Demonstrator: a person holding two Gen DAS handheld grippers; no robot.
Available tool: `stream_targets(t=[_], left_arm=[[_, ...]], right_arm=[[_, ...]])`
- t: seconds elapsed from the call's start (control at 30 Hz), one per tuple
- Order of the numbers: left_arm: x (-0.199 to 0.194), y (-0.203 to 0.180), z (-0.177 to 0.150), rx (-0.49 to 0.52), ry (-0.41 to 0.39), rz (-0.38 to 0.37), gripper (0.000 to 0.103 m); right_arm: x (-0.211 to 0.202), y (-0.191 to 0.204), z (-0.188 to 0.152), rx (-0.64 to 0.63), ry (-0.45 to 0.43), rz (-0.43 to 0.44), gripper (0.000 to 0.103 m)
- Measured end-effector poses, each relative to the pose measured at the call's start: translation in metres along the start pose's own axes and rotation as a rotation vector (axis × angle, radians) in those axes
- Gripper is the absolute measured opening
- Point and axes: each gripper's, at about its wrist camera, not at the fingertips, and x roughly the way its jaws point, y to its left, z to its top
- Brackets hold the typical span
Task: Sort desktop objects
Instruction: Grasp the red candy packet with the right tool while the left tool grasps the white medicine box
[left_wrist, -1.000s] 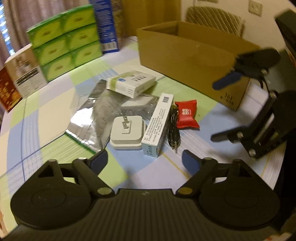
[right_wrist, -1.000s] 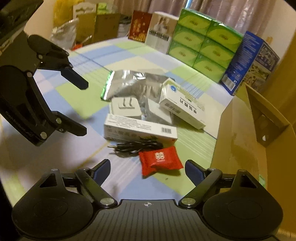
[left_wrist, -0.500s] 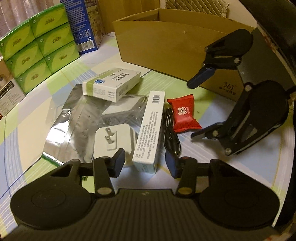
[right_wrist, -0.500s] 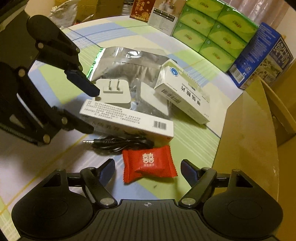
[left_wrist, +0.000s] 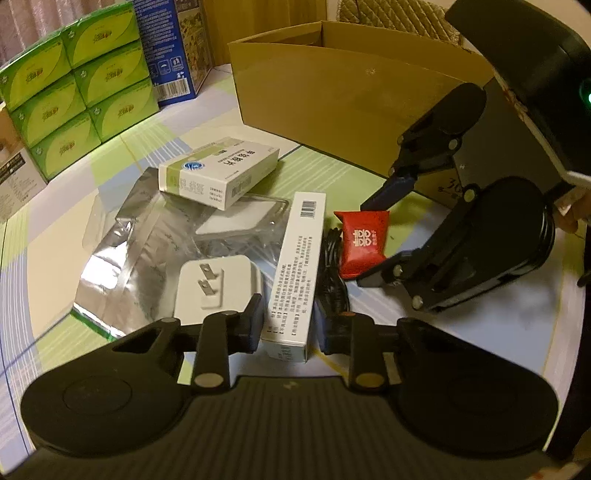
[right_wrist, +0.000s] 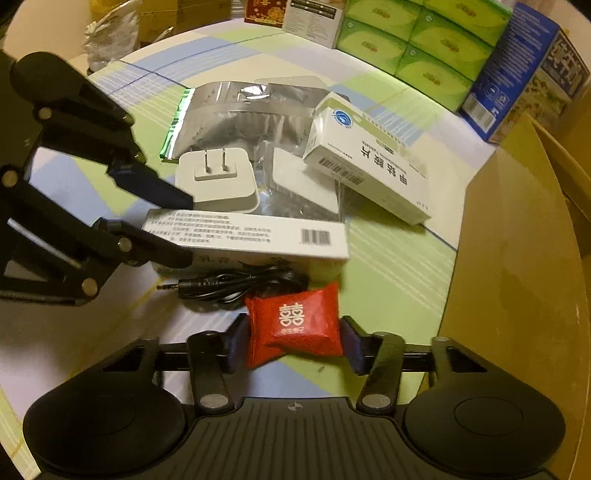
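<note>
On the table: your sorting pile sits on a checked cloth (left_wrist: 122, 155) of green, blue and white, in front of an open cardboard box (left_wrist: 332, 92).
Left gripper: your left gripper (left_wrist: 291, 326) has just drawn its jaws in and now clamps the near end of the long white box (left_wrist: 297, 266), one pad on each long side.
Long white box: it lies flat between the white plug adapter (left_wrist: 218, 284) and the black audio cable (left_wrist: 334, 273), barcode end pointing away from you.
Right gripper: your right gripper (right_wrist: 293, 345) has just been closing, and its pads press on both ends of the red candy packet (right_wrist: 295, 325), which looks squeezed.
Red candy packet: it sits just beside the coiled cable (right_wrist: 229, 284), near the cardboard box wall (right_wrist: 517, 258).
Plug adapter: prongs up, resting on the silver foil bag (right_wrist: 236, 114), touching the long box's side.
Medicine box: the white-and-green medicine box (left_wrist: 218, 171) lies tilted over the far part of the foil bag, propped on a flat white piece (left_wrist: 242, 219) under clear plastic.
Behind: green tissue packs (left_wrist: 74, 85) are stacked at the table's far edge beside a blue carton (left_wrist: 168, 48).
</note>
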Motion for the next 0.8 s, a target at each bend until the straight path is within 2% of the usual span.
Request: stream_targets(t=[0.13,0.3,0.5,0.53,0.6,0.7,0.8], left_arm=[[-0.008,-0.007,-0.004,-0.069,0.023,0.007,0.022],[-0.025,-0.015,-0.016,-0.222,0.061,0.026,0.021],[-0.049,-0.034,-0.037,-0.34,0.08,0.048,0.021],[-0.052,-0.037,-0.04,-0.346,0.08,0.048,0.022],[-0.057,-0.042,-0.043,-0.359,0.073,0.049,0.022],[-0.061,-0.043,-0.045,-0.369,0.066,0.063,0.023],[-0.063,-0.042,-0.044,-0.371,0.059,0.071,0.026]], right_arm=[[-0.01,0.001,-0.009,0.091,0.01,0.034,0.045],[-0.03,0.003,-0.033,0.304,0.008,0.102,0.042],[-0.057,0.024,-0.062,0.382,-0.003,0.123,0.043],[-0.06,0.027,-0.066,0.38,-0.01,0.12,0.045],[-0.065,0.032,-0.074,0.376,-0.031,0.107,0.057],[-0.07,0.034,-0.083,0.372,-0.071,0.078,0.068],[-0.069,0.033,-0.087,0.378,-0.095,0.071,0.069]])
